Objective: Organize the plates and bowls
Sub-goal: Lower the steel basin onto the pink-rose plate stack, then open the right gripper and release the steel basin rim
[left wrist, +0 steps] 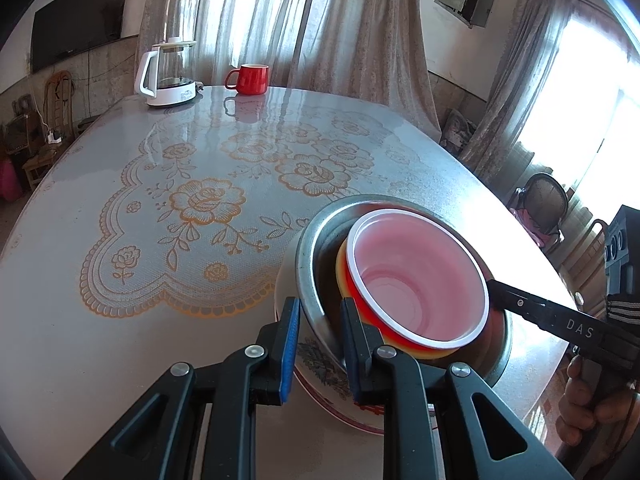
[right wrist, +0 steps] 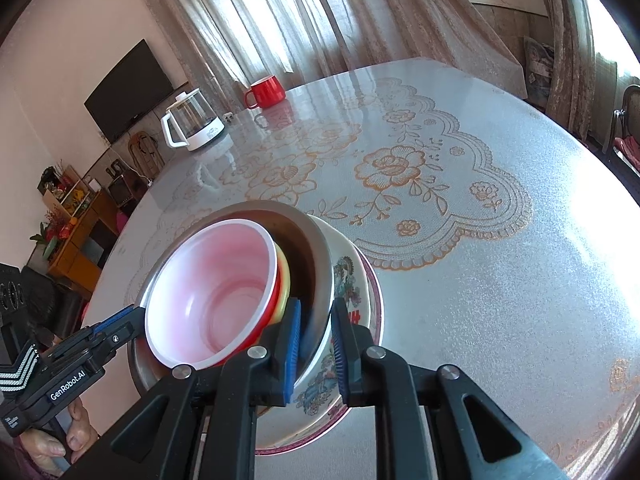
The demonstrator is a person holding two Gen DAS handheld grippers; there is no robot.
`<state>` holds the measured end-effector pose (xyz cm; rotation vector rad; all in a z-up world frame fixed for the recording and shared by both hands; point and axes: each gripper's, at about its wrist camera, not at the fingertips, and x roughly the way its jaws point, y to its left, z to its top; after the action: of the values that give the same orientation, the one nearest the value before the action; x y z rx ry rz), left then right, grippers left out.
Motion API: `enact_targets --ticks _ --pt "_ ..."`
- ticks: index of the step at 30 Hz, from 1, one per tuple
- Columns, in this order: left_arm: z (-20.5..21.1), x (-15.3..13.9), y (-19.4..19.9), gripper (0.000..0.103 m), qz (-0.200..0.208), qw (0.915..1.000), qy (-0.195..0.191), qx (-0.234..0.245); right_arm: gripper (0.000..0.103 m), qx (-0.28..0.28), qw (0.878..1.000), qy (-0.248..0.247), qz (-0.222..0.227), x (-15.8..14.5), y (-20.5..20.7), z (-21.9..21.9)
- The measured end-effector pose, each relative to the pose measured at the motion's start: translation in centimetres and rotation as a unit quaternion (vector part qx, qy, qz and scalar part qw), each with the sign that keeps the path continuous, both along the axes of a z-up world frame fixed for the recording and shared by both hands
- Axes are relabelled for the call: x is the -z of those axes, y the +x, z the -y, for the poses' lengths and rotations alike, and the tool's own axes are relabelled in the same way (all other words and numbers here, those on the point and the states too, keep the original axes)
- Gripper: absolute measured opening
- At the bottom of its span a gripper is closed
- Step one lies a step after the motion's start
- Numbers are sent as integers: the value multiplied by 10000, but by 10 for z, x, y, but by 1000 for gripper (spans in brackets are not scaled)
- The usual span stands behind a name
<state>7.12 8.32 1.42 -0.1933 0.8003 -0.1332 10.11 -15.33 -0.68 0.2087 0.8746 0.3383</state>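
Note:
A nested stack stands on a patterned plate (left wrist: 320,364) at the table's near edge: a red bowl with a white inside (left wrist: 416,276), a yellow bowl (left wrist: 342,276) under it, and a steel bowl (left wrist: 316,240) around both. The stack shows in the right wrist view too: red bowl (right wrist: 216,292), steel bowl (right wrist: 320,256), floral bowl (right wrist: 344,280), plate (right wrist: 374,300). My left gripper (left wrist: 320,344) straddles the steel bowl's near rim, fingers close on it. My right gripper (right wrist: 316,348) straddles the steel and floral bowls' rim on the opposite side.
A red mug (left wrist: 248,79) and a glass kettle on a white base (left wrist: 170,74) stand at the table's far side. The round table (left wrist: 160,208) carries a floral lace cloth under glass. Chairs (left wrist: 544,200) stand to the right of the table.

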Motion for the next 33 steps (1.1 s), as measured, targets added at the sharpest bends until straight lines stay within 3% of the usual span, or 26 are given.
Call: enact_targets --ticks 8,10,13,33 --pt "0 -1 -11 20 177 9998 -34 -41 22 14 9999 121 80 -5 -21 7" --pt "3 0 -12 19 221 9997 42 -8 15 5 9999 124 115 -6 -23 4" --pt "5 -1 -13 19 247 9996 114 7 15 55 9997 -111 213 -7 -26 -2" --pt "1 -6 -26 19 417 9987 53 -297 18 369 9977 -448 344 -7 -37 -17"
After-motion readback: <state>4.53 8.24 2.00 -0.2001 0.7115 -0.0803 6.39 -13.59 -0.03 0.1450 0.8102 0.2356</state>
